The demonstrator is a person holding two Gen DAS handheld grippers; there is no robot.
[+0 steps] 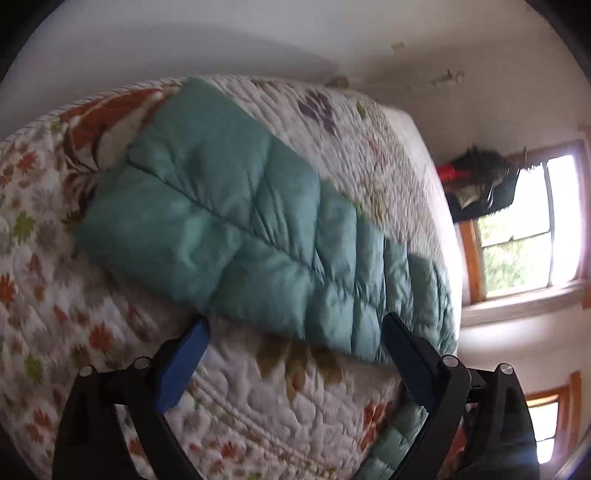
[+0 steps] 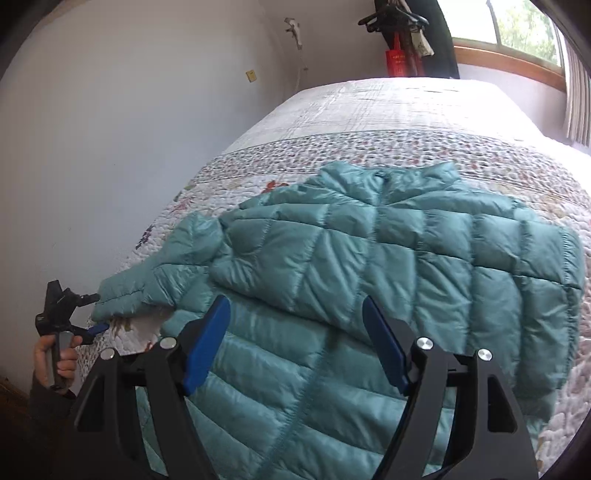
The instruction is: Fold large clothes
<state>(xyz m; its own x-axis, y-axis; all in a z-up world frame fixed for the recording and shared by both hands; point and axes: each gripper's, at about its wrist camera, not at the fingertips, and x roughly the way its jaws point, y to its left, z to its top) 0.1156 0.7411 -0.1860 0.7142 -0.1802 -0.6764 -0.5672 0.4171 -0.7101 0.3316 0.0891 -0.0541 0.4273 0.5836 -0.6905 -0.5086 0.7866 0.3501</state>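
Observation:
A teal quilted puffer jacket (image 2: 369, 258) lies spread on the bed, collar toward the far end, one sleeve (image 2: 155, 280) stretched out to the left. My right gripper (image 2: 295, 306) hovers open over the jacket's body, its blue pads (image 2: 207, 343) wide apart and holding nothing. In the right wrist view a hand holds my left gripper (image 2: 100, 311) at the bed's left edge, with its fingers above and below the sleeve cuff. In the left wrist view the left gripper (image 1: 295, 328) stands open, the teal sleeve (image 1: 236, 221) just ahead of its fingertips.
The bed's floral quilt (image 2: 388, 110) runs on to the far wall. A white wall (image 2: 110, 147) stands close along the bed's left side. Dark clothes and a red bag (image 2: 400, 55) hang by a window (image 2: 517, 22) at the far end.

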